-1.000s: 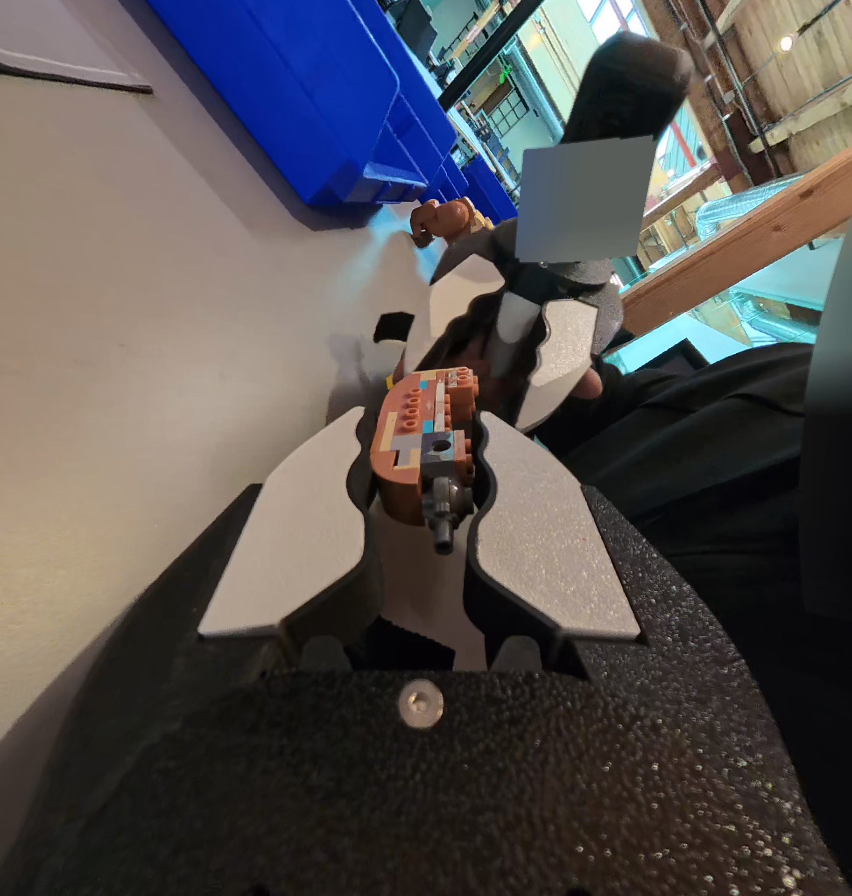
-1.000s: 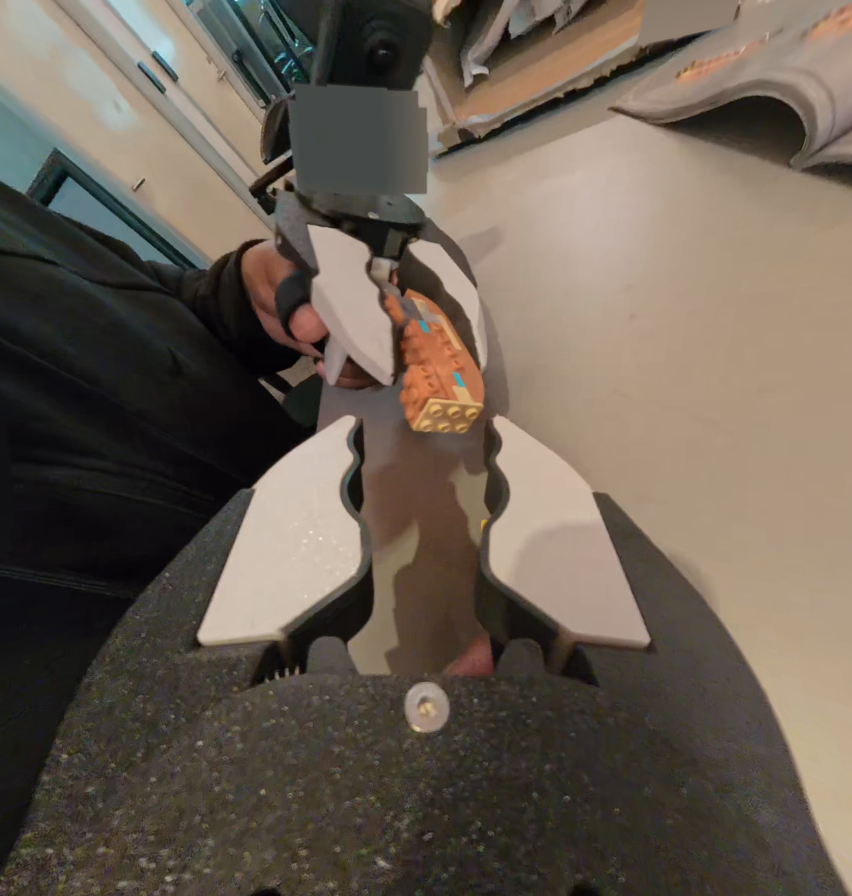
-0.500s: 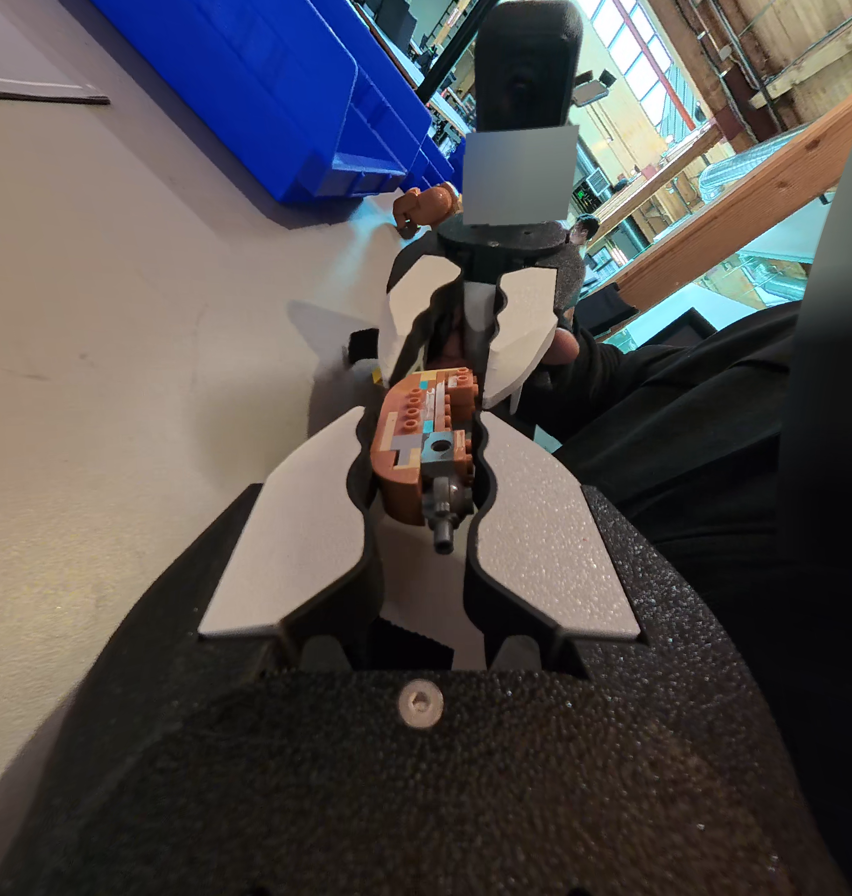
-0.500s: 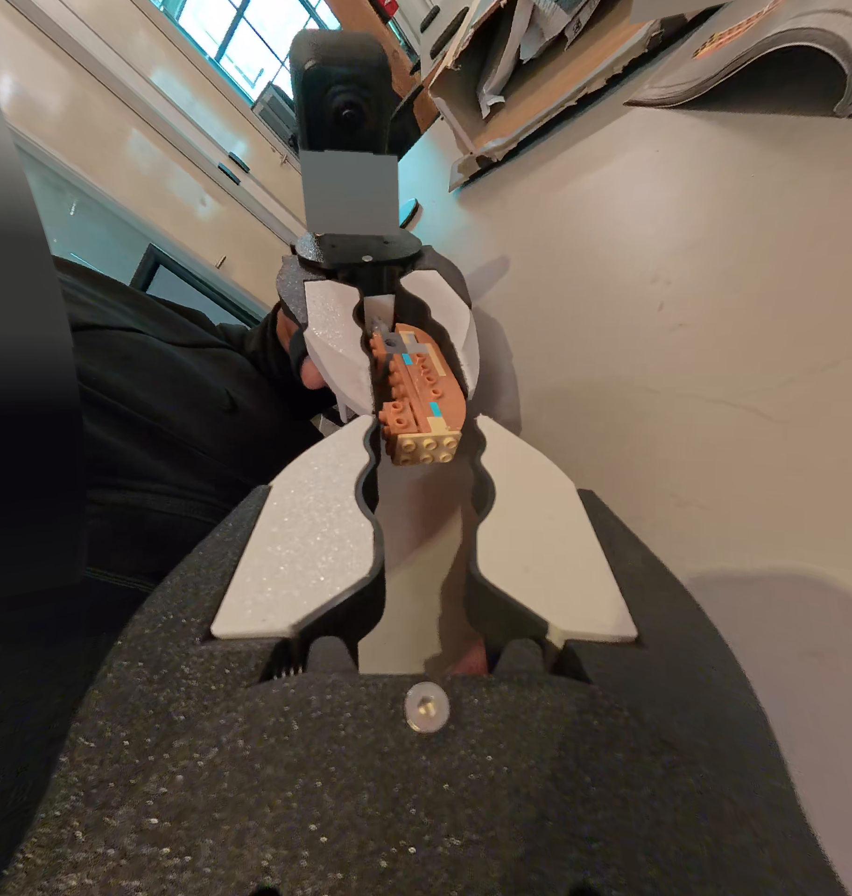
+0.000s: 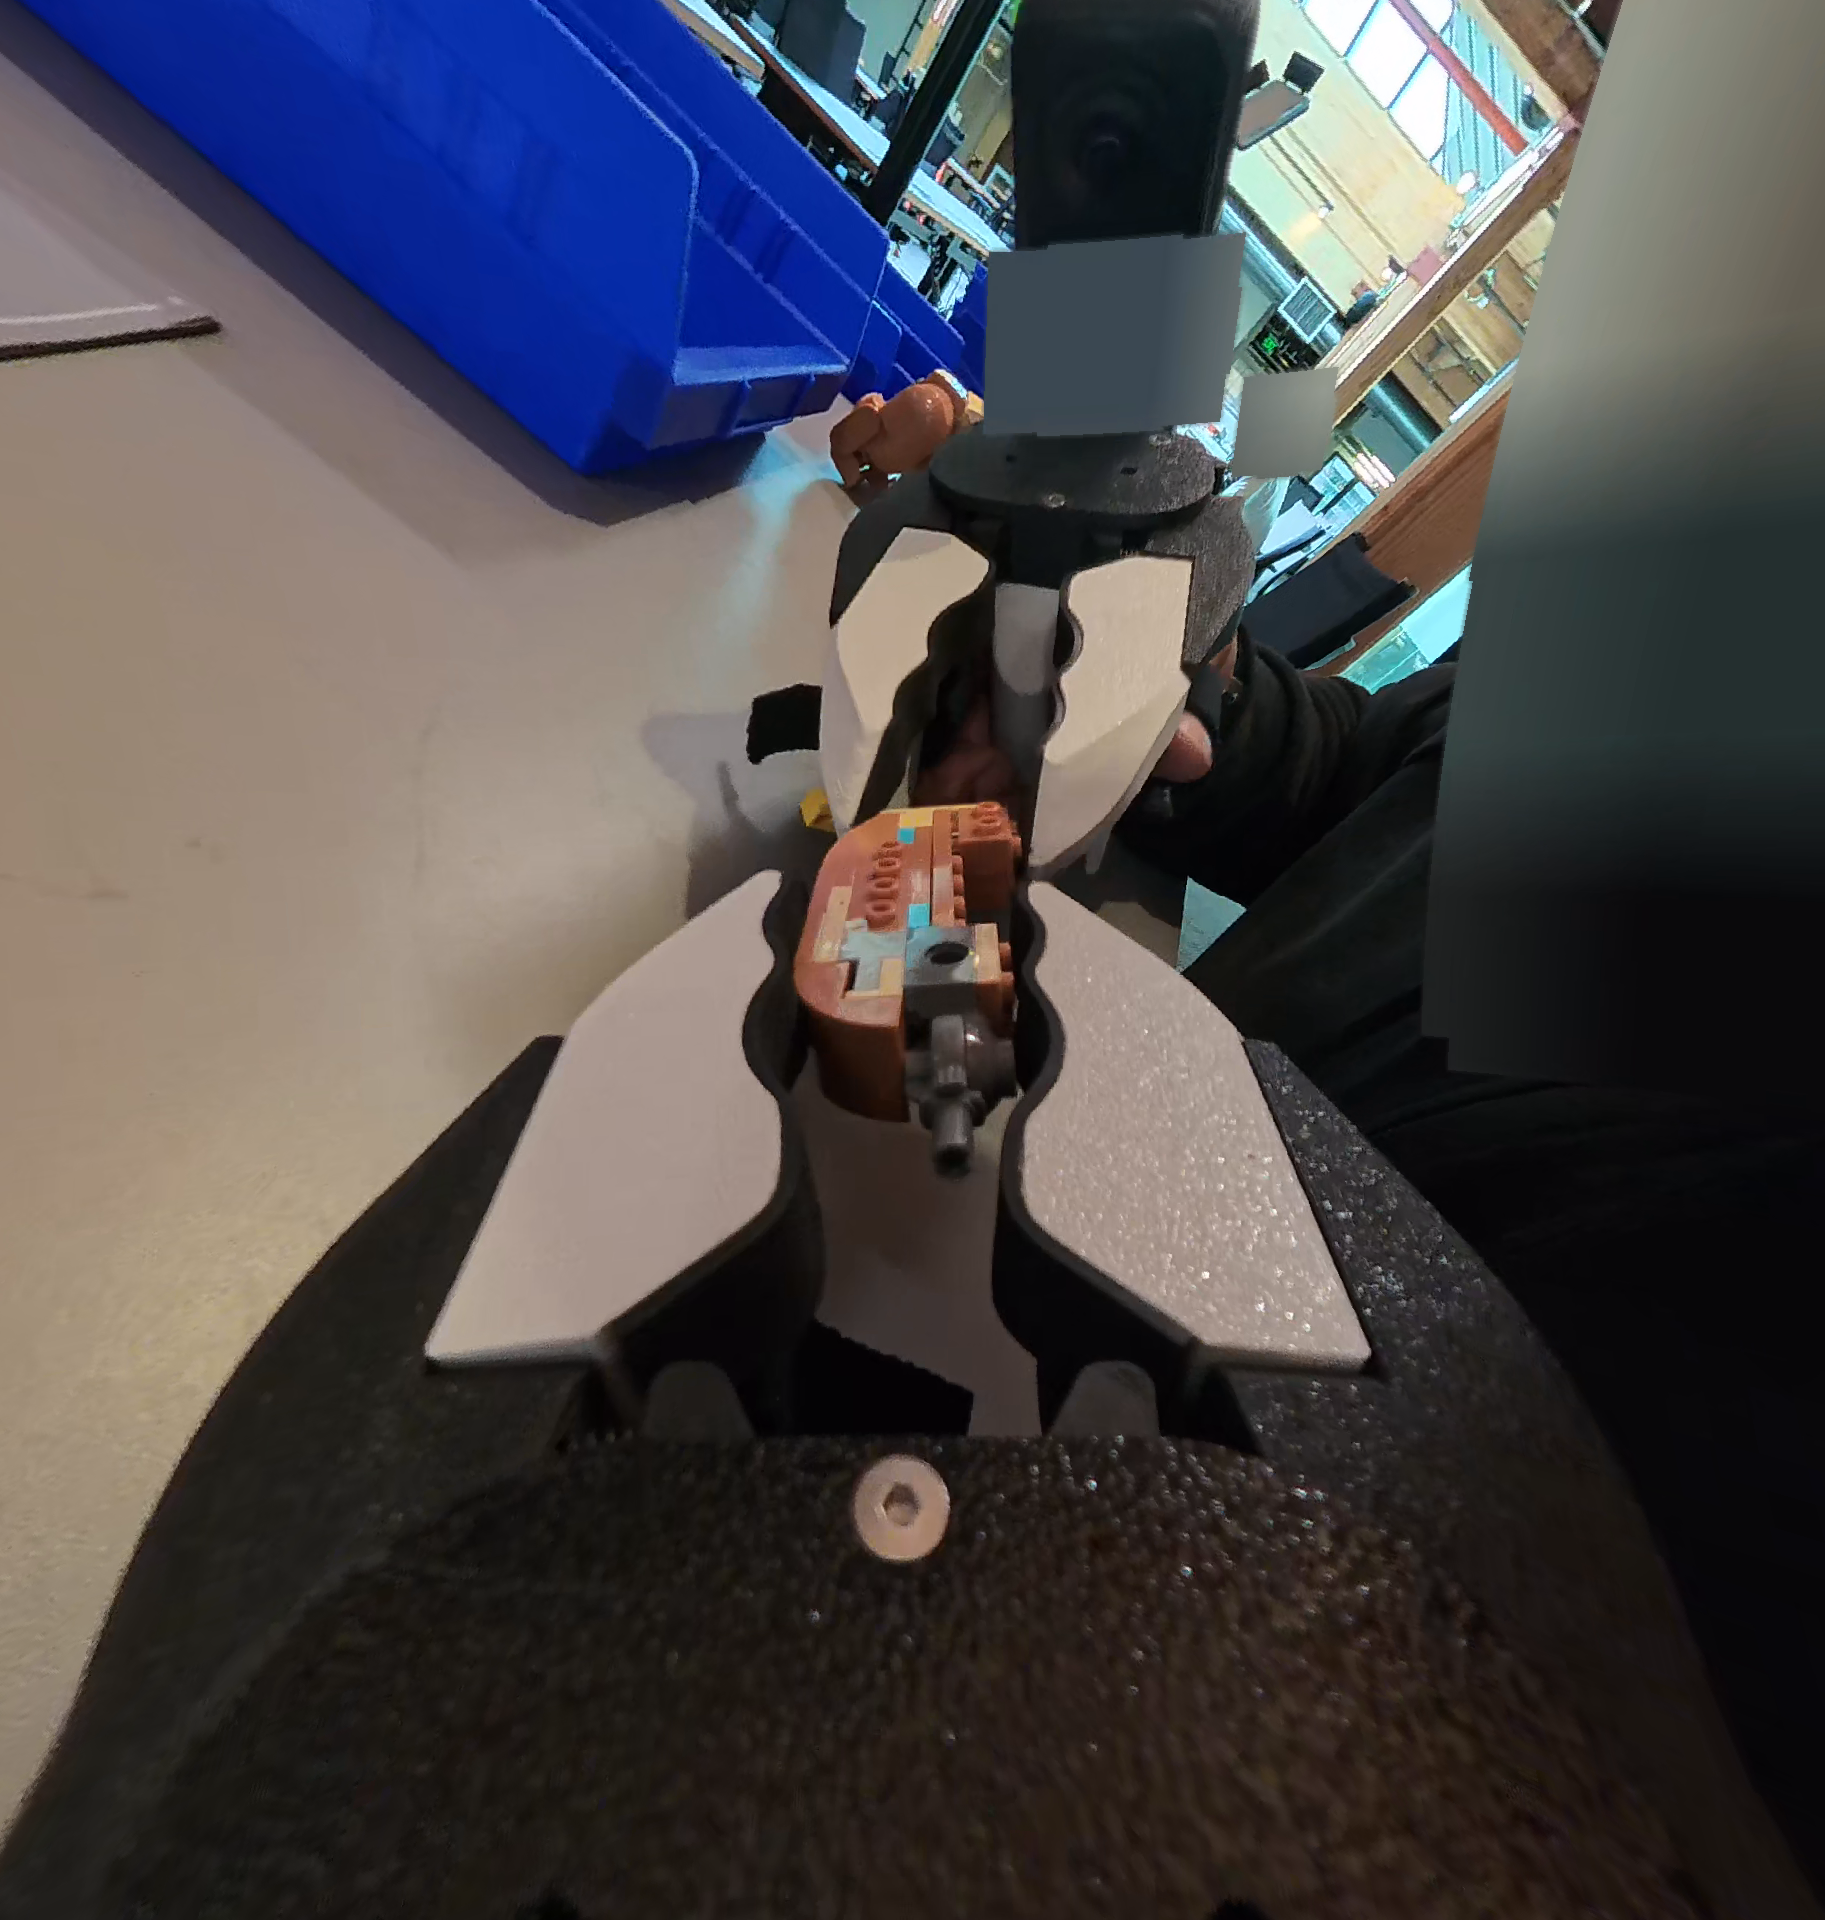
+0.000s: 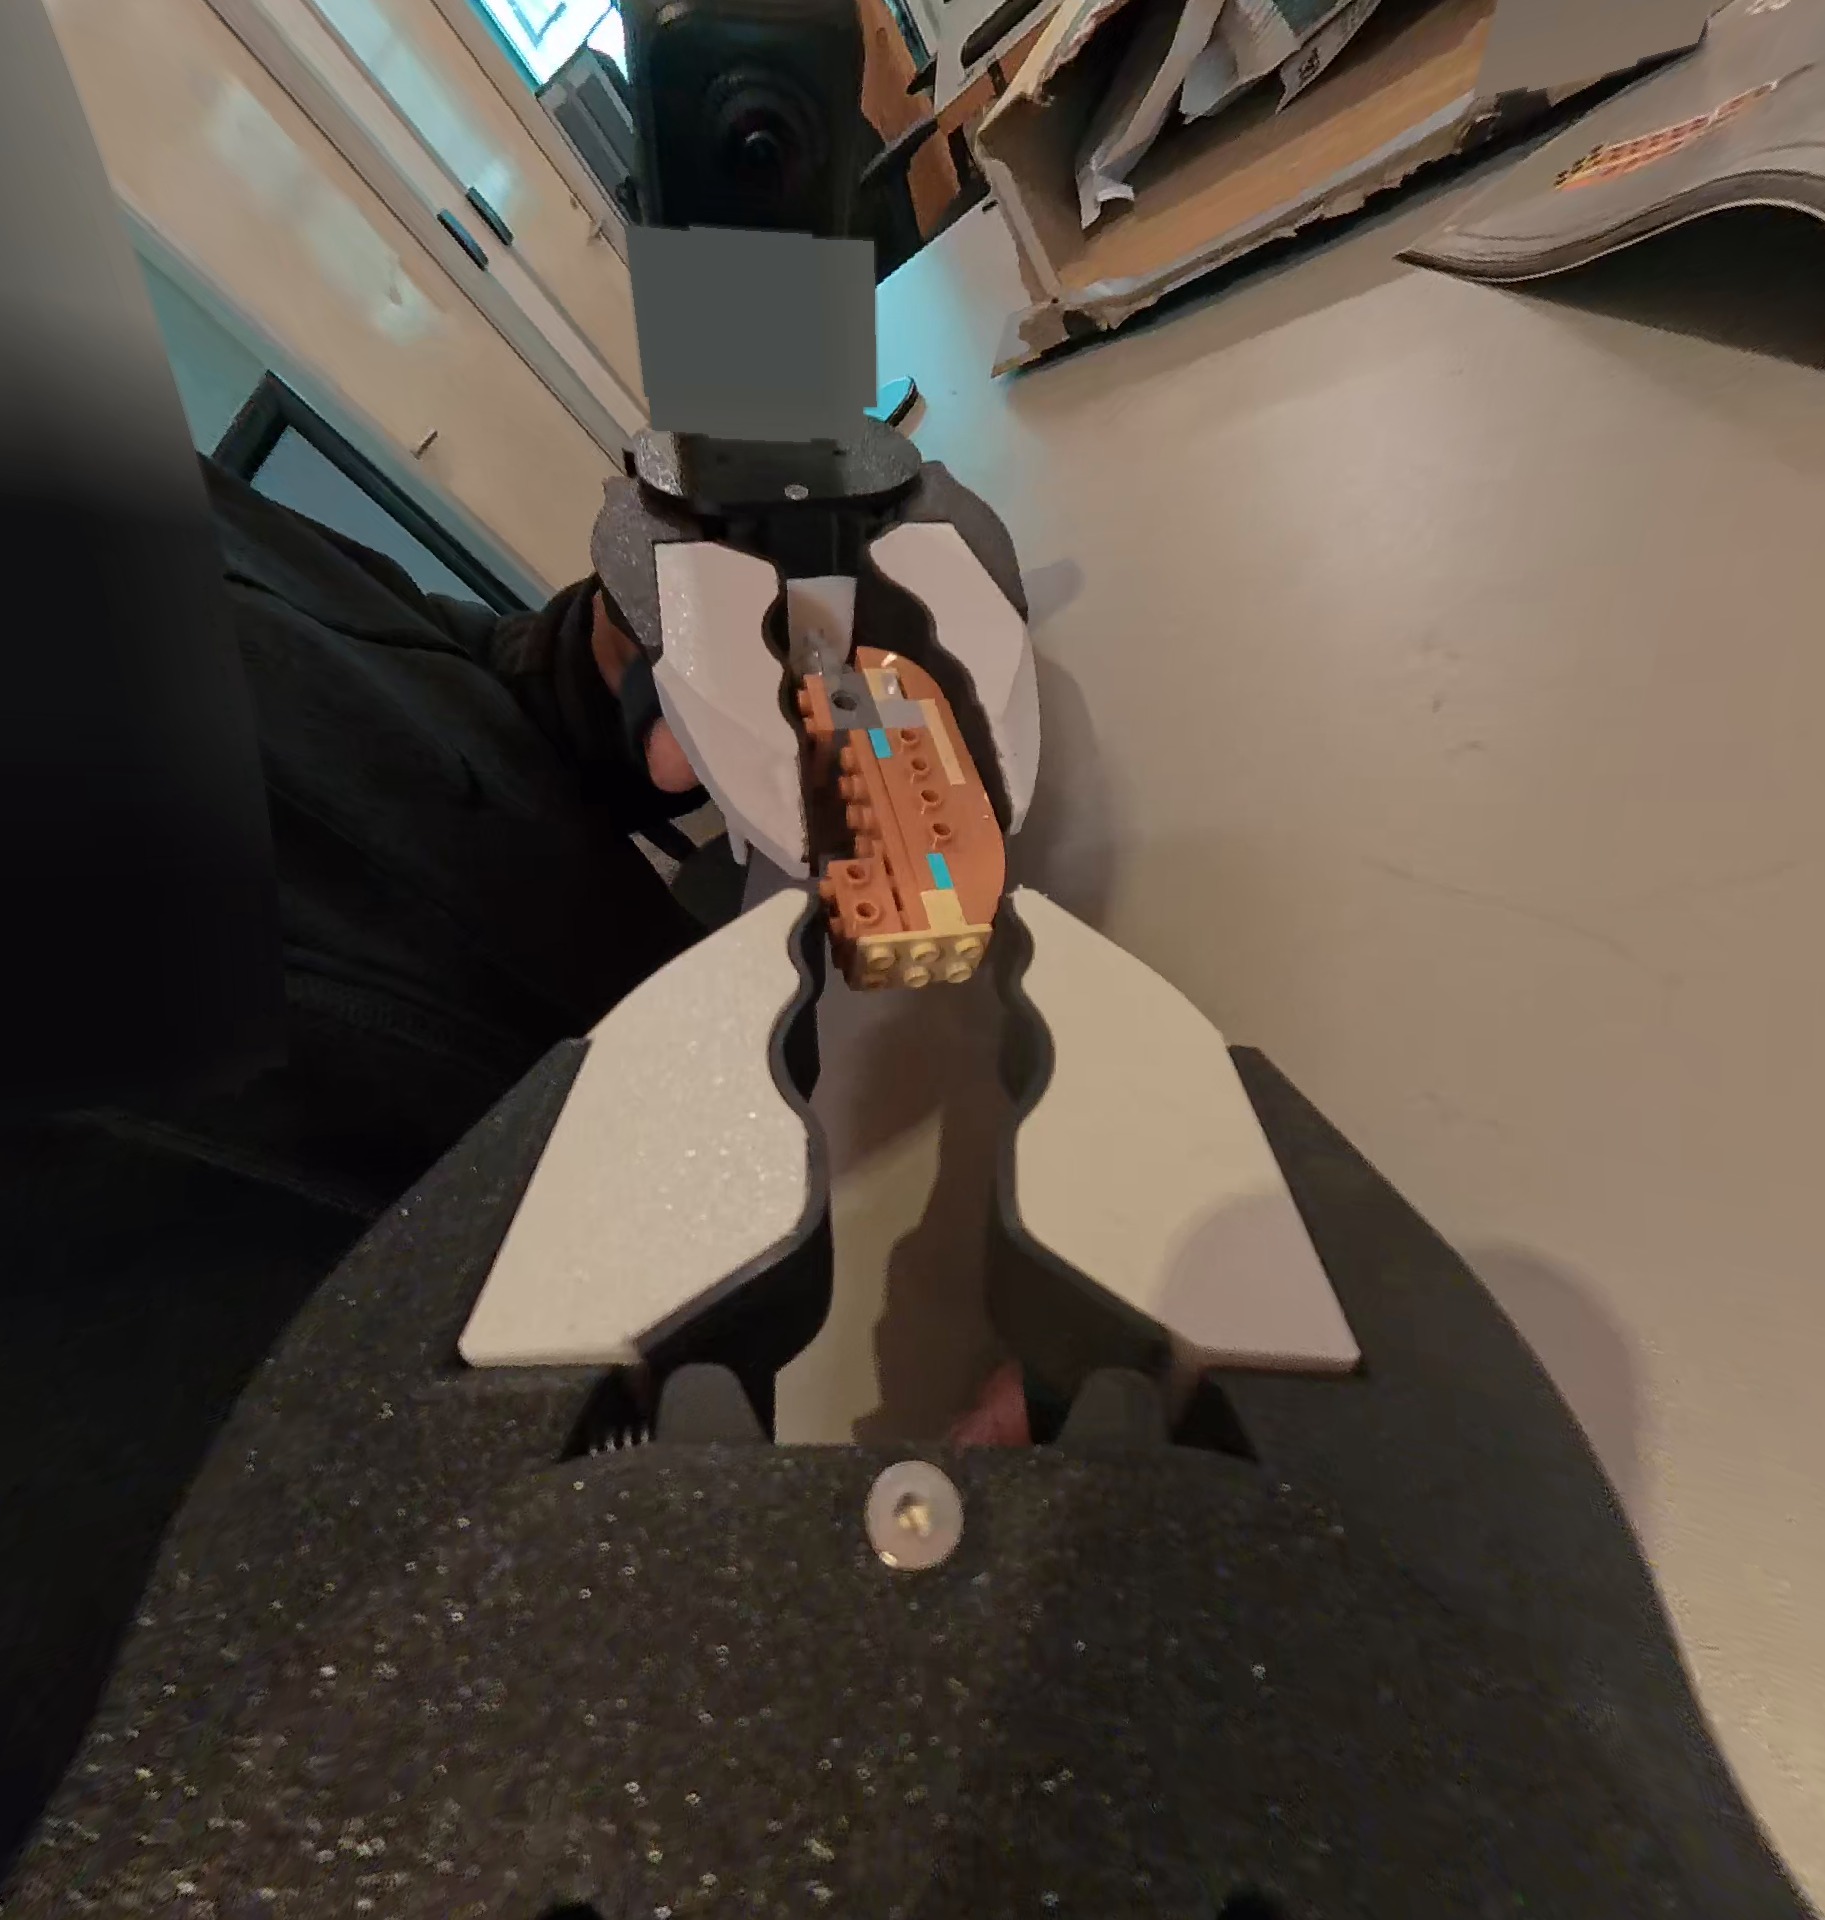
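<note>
The left claw [image 5: 903,987] is gripping a brown toy-brick assembly with tan, grey and turquoise patches [image 5: 903,935] by its near end, both pale pads pressing against its sides, and a dark grey pin piece [image 5: 955,1081] is sticking out of that end back toward the claw's body. The assembly is being held up off the pale grey bench [image 5: 264,779], stretching forward toward the right claw [image 5: 1001,810], which is facing the left one head-on.

In the right wrist view the far, tan-studded end of the same assembly [image 6: 913,862] is sitting between the tips of the right claw [image 6: 908,935]. The pad on one side [image 6: 1027,914] is looking as if it is touching the rounded brown edge; on the other side a narrow dark gap is showing beside the fingertip [image 6: 783,914], so I cannot tell whether this claw is actually clamping the piece.

A person's hand [image 6: 659,748] in a black sleeve is holding the left tool. Beyond the claws in the left view, a row of blue plastic bins [image 5: 534,239] is standing on the bench, with a small brown toy figure [image 5: 892,426] beside them and a tiny yellow piece [image 5: 812,805] lying on the bench. In the right view, a torn cardboard box [image 6: 1147,208] and an open booklet [image 6: 1666,208] are lying farther off.
</note>
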A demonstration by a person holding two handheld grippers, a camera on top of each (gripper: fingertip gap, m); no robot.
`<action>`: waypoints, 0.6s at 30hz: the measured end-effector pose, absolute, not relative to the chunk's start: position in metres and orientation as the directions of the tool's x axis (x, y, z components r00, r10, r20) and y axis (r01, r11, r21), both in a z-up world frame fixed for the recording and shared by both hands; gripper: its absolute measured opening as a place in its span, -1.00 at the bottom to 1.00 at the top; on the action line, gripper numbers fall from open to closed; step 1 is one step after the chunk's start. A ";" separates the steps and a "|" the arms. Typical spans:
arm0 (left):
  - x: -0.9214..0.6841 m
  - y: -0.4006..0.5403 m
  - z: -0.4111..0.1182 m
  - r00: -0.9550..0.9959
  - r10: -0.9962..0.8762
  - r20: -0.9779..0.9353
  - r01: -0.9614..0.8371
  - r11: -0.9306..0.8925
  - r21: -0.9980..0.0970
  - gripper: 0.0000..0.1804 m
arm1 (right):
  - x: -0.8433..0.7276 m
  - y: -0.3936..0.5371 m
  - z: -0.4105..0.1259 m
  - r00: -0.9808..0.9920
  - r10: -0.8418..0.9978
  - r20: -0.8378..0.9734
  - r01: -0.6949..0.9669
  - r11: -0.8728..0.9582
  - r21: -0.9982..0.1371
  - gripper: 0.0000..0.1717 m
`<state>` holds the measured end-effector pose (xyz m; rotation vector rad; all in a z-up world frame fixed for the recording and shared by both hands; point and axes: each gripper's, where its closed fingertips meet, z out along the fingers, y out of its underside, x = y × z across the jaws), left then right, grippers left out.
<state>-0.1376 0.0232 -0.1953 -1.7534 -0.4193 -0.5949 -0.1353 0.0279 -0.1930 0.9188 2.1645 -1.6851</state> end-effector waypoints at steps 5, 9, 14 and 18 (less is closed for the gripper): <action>-0.137 0.023 -0.193 0.824 -0.036 0.566 0.541 -0.249 -0.803 -0.60 | -0.132 0.027 -0.195 -0.799 0.332 -0.501 0.573 0.166 -0.803 -0.64; -0.137 0.023 -0.193 0.826 -0.035 0.563 0.538 -0.245 -0.806 -0.60 | -0.133 0.027 -0.193 -0.810 0.338 -0.479 0.551 0.160 -0.819 -0.64; -0.138 0.022 -0.192 0.833 -0.035 0.552 0.530 -0.239 -0.814 -0.60 | -0.134 0.027 -0.193 -0.829 0.356 -0.432 0.513 0.176 -0.840 -0.65; -0.138 0.022 -0.191 0.845 -0.040 0.533 0.510 -0.238 -0.827 -0.60 | -0.134 0.026 -0.193 -0.843 0.364 -0.396 0.482 0.188 -0.856 -0.65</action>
